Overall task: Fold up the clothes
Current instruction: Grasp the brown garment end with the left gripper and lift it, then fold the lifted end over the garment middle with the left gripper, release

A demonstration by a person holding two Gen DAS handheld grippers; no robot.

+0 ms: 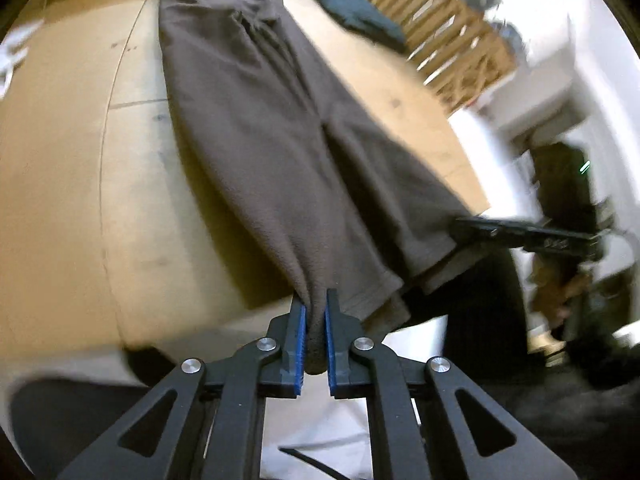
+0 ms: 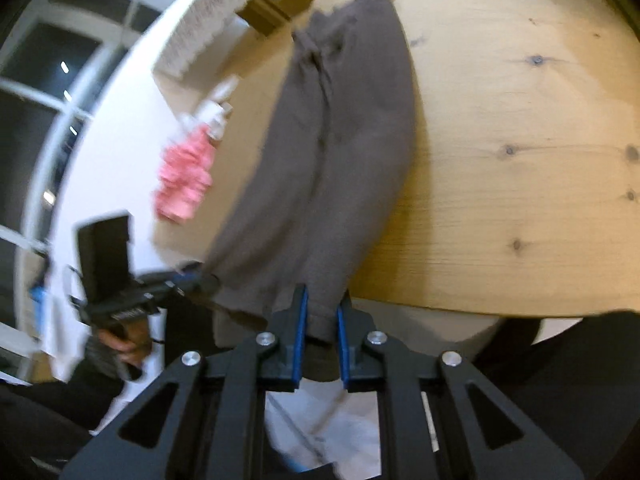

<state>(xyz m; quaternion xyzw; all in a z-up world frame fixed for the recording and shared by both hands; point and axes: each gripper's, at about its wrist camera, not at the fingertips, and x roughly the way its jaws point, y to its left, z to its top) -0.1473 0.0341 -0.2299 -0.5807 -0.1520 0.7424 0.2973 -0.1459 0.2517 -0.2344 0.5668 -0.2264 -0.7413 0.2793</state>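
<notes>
At the lower centre of both frames, each claw, left claw (image 1: 315,312) and right claw (image 2: 322,312), gripped a hem of the brown trousers (image 1: 256,128) on the tabletop (image 1: 60,160), likely ready to fold them upward.

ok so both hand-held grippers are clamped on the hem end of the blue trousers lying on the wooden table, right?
Not blue: the trousers are brown, as the left wrist view shows. Otherwise right: the left hand-held gripper and right hand-held gripper each pinch a leg end at the wooden table edge.
</notes>
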